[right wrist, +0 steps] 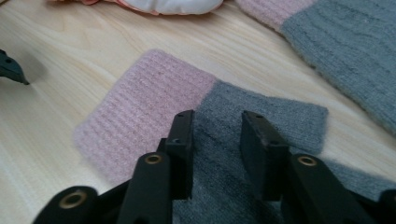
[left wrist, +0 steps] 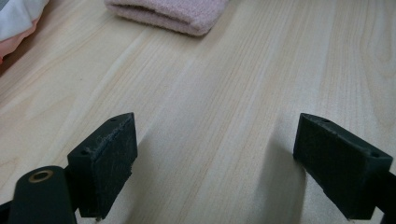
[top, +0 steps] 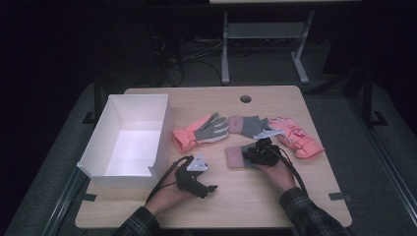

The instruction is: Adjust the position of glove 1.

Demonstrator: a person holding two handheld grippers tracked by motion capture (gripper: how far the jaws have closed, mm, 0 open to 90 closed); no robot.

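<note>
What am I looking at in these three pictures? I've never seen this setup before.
A person sits at a light wooden table with a handheld two-fingered gripper in each hand. The wide picture comes from a fixed camera above them; the other two come from cameras riding on each gripper, looking along its black fingers.

On the table stand an open white rectangular box at the left, two orange-pink padded gloves and two knitted grey gloves with pink cuffs.

The left gripper rests over bare wood, fingers wide apart, holding nothing. The right gripper is down on the nearer knitted glove, its fingers close together with grey fabric between them. Whether they already pinch it, I cannot tell.
</note>
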